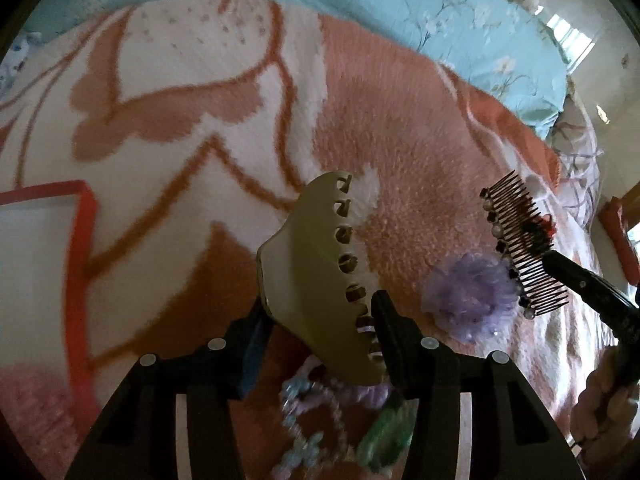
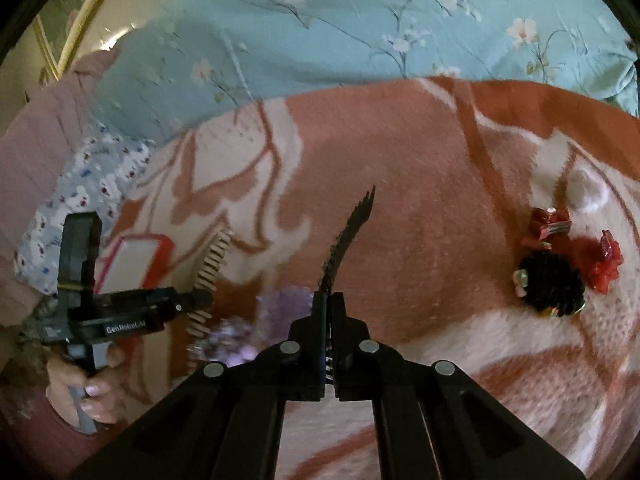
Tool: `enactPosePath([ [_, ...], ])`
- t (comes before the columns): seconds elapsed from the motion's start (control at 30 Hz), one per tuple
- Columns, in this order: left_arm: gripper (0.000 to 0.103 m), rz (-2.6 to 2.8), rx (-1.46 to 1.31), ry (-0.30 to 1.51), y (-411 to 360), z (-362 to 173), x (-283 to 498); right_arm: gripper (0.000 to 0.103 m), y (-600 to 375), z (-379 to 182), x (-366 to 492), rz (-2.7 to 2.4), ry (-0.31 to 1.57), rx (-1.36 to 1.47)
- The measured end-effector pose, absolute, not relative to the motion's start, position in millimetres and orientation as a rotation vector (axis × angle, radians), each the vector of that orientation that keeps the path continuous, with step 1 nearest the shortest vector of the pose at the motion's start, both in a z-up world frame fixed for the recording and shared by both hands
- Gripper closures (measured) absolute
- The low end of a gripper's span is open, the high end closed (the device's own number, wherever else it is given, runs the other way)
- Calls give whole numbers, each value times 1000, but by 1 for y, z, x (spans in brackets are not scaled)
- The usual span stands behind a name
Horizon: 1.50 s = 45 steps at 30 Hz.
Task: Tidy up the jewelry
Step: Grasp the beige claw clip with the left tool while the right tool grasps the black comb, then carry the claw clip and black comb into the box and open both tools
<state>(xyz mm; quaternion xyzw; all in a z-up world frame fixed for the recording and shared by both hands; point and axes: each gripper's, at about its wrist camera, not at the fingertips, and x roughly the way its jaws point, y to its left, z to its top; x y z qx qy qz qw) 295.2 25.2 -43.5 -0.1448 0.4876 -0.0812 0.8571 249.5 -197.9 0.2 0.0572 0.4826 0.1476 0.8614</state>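
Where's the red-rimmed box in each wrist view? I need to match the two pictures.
Left wrist: the red-rimmed box lies at the left edge, cut off by the frame, left of the claw clip.
Right wrist: it sits left of centre, behind the left gripper.
Shared landmark: the purple flower.

The beaded strands (image 1: pixel 308 420) below the left gripper (image 1: pixel 320 320) are smeared by blur — individual beads and a green piece (image 1: pixel 386 436) cannot be made out, and the gripper's arms cover part of them. The red-edged box (image 1: pixel 82 280) is cut off by the left edge of the left wrist view. In the right wrist view the purple puff (image 2: pixel 280 308) is a hazy smudge, partly behind the right gripper (image 2: pixel 330 320) — and the hair comb (image 2: pixel 348 240) shows only edge-on, its lower end hidden between the fingers.
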Motion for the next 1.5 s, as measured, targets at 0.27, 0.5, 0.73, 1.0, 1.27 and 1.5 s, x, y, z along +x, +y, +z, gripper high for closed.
enactPosePath([
  [0.27,54,-192,-330,952,64,-6,234,102,-139,1,229,421,1003,185],
  [0.5,54,-137,-324,914,108,12,179,102,-84,-10,216,499,1010,216],
  [0.73,54,-71,-348,900,153,24,132,102,-46,-20,210,556,1027,247],
  [1.0,54,0,-367,898,194,28,114,102,-2,-22,215,625,1027,257],
  [1.27,54,73,-380,903,225,24,114,102,44,-32,226,651,1022,257],
  [1.5,54,138,-415,933,252,7,134,102,77,-48,240,632,1027,268],
])
